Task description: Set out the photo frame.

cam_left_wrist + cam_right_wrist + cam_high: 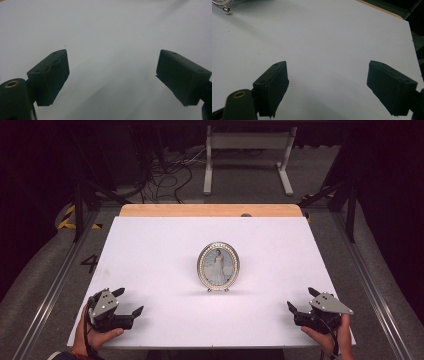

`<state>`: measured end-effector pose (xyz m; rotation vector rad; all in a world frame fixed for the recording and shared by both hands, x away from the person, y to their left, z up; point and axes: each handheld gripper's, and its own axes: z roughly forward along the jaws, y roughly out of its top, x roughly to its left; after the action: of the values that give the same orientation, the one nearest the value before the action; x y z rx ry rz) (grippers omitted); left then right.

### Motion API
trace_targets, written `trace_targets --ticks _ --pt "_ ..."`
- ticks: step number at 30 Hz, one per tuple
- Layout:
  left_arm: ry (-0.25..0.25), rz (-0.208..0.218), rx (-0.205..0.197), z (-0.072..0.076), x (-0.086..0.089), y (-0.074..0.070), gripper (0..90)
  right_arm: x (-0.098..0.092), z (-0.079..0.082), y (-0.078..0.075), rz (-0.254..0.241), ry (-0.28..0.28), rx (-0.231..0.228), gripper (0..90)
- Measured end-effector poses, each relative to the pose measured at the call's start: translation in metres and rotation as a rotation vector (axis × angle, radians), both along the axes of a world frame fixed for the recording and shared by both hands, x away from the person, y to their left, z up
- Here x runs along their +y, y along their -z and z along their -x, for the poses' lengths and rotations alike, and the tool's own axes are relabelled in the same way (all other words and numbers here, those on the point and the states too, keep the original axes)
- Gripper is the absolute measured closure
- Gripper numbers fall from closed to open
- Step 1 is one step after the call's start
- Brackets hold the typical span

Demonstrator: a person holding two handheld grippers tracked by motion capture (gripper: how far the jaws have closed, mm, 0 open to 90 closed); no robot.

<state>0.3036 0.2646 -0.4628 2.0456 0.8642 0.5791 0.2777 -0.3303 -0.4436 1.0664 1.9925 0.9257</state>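
Bright table (150,250), dark bkgd, soft blur.

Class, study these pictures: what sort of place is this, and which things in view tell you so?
Probably a lab or recording workspace, not a home: a white-topped table on a metal frame, tangled black cables on the grey floor behind it, and a lone oval silver photo frame standing upright like a test prop.

My high view sits above my side of the table (150,250), looking forward and down, far enough back to catch the whole white top plus floor beyond. The left claw (112,75) cam rides low and close, staring along its spread jaws at bare white surface. The right claw (327,85) cam does the same but angled toward the far edge, catching the foot of the oval picture frame (225,7), which the high view has mid-table (218,265).
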Motion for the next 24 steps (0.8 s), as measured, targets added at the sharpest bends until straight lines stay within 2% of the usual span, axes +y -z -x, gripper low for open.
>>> trace_targets --ticks 16,24 --pt "0.001 0.035 0.000 -0.0022 0.0021 -0.0015 12.9 -0.0001 -0.0029 0.0012 -0.010 0.005 0.001 17.4" --pt "-0.005 0.037 -0.006 -0.0033 0.0011 -0.0016 12.6 0.0016 -0.0039 0.0027 -0.005 -0.001 0.007 17.3"
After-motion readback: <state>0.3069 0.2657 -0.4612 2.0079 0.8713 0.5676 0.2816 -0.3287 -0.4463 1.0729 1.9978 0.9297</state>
